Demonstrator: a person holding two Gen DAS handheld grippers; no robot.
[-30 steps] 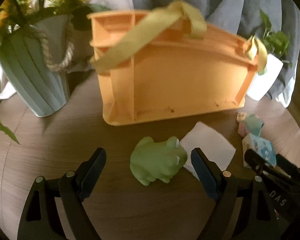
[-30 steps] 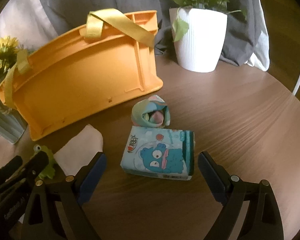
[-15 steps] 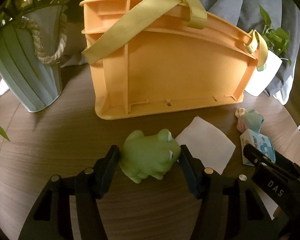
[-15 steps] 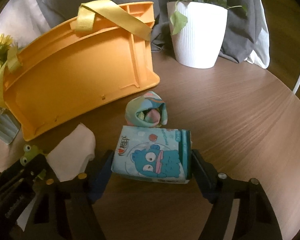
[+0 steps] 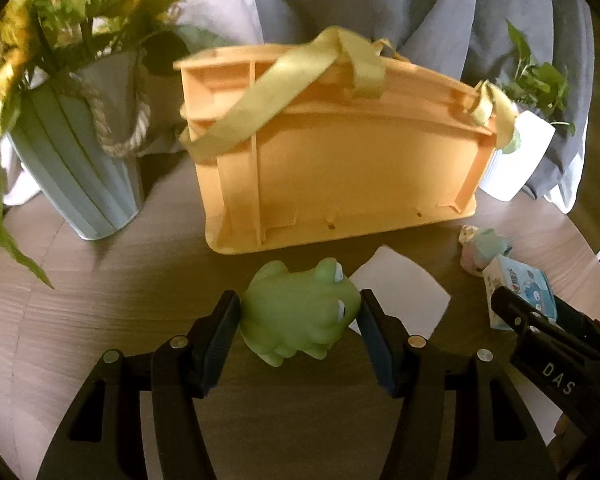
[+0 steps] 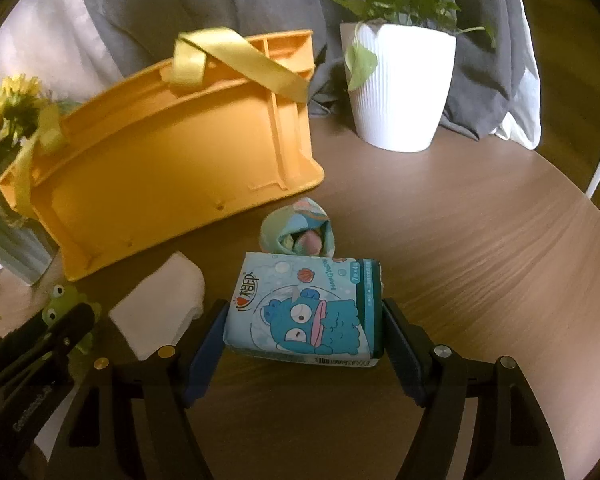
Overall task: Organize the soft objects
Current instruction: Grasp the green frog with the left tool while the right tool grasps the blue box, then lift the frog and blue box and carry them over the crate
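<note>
My left gripper (image 5: 300, 320) is shut on a green frog toy (image 5: 298, 314) and holds it just off the round wooden table (image 5: 80, 320). My right gripper (image 6: 304, 320) is shut on a blue tissue pack (image 6: 306, 314) with a cartoon print, held a little above the table (image 6: 480, 260). The orange basket (image 5: 340, 164) with yellow straps stands behind both; it also shows in the right wrist view (image 6: 172, 168). A folded white cloth (image 5: 400, 296) and a rolled pastel sock ball (image 6: 298, 228) lie on the table between the grippers and the basket.
A pale blue vase with sunflowers (image 5: 76, 168) stands left of the basket. A white pot with a green plant (image 6: 400, 84) stands to its right. Grey and white fabric (image 6: 180, 4) hangs behind. The table's rim curves at the right (image 6: 580, 208).
Both grippers went from open to shut, the left on the frog and the right on the tissue pack. Both objects now sit higher, and the basket looks farther off.
</note>
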